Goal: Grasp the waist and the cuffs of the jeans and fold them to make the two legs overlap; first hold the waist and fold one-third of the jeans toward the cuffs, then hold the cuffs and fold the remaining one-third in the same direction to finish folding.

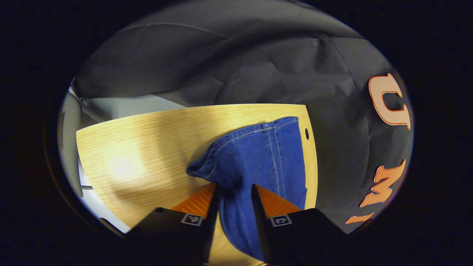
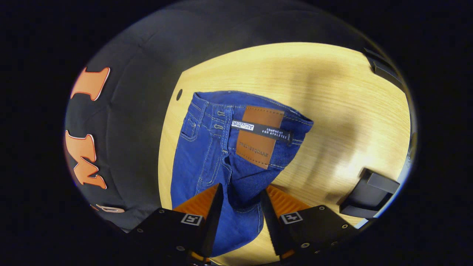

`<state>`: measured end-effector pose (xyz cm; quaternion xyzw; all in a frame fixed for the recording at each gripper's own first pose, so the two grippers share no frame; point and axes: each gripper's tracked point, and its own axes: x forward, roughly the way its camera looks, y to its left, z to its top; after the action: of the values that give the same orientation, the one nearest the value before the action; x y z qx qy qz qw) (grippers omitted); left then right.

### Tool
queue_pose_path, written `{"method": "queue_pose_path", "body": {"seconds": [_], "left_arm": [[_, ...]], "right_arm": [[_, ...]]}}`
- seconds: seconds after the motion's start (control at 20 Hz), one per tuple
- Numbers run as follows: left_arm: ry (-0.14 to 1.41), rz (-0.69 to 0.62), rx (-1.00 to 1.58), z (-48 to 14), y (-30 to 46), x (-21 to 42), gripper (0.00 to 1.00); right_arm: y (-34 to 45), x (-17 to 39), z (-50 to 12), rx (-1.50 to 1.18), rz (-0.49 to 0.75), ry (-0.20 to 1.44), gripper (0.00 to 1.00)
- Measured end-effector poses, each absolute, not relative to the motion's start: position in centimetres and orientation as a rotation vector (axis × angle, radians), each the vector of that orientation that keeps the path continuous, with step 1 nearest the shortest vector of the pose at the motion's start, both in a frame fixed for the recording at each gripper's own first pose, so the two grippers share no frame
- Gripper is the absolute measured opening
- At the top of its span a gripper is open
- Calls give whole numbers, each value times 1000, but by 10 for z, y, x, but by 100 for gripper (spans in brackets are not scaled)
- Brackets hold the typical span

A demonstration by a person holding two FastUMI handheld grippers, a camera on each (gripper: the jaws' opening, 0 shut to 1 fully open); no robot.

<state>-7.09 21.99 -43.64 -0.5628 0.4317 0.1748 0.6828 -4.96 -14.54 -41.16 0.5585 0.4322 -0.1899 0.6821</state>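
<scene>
Spanning both views is 1 wooden table [image 1: 147,147], light-grained, with 1 small dark hole near its edge [image 1: 306,133]. On it lies 1 pair of blue jeans [image 2: 207,155], the task's only garment, partly lifted from the surface at each held end.

In the right gripper view the waist [image 2: 251,111] shows with 1 brown leather patch [image 2: 260,136], crossed by 1 dark strap, and the belt loops and pocket stitching beside it. The right gripper [image 2: 240,199] has both fingers pressed on a bunch of denim just below the waistband. In the left gripper view the left gripper [image 1: 234,195] likewise pinches denim between both fingers; past them a hemmed edge [image 1: 255,129] suggests the cuff end, though I cannot tell this for certain.

Judgement: the step in hand is the 1st one, the lengthwise fold that brings the 2 legs to overlap, with 1 claw at the waist and 1 at the far end. Whether the legs already lie matched cannot be told. The next move calls for both grips to travel together, keeping the cloth taut, and to lay the edges square before release.

Smaller items: 1 dark block-shaped fixture [image 2: 369,194] at the table's edge in the right gripper view.

Count: 2 grippers, 1 garment, 1 table.
</scene>
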Motion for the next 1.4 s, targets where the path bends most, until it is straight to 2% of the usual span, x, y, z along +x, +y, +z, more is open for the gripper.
{"method": "queue_pose_path", "body": {"seconds": [0.05, 0.1, 0.15, 0.25, 0.3, 0.35, 0.9, 1.15, 1.4], "left_arm": [[971, 388, -1270, -439, 220, -71, 31], [977, 386, -1282, -443, 220, -73, 24], [952, 376, -1301, -444, 219, -69, 10], [950, 383, -1306, -440, 221, -77, 6], [944, 392, -1304, -440, 220, -75, 5], [942, 389, -1293, -437, 221, -78, 2], [874, 402, -1238, -377, 225, -57, 1], [897, 462, -1222, -357, 225, -31, 1], [884, 411, -1166, -341, 220, 12, 1]], "right_arm": [[-147, -44, -415, 1274, -444, 969, 47], [-146, -44, -412, 1269, -429, 977, 38], [-144, -48, -421, 1232, -444, 1002, 38], [-147, -44, -417, 1253, -460, 984, 19], [-147, -46, -418, 1263, -465, 977, 18], [-146, -44, -416, 1285, -460, 964, 12], [-152, -41, -369, 1357, -439, 908, 12], [-147, -13, -347, 1388, -432, 963, 12], [-143, 26, -328, 1397, -426, 1003, 12]]}}
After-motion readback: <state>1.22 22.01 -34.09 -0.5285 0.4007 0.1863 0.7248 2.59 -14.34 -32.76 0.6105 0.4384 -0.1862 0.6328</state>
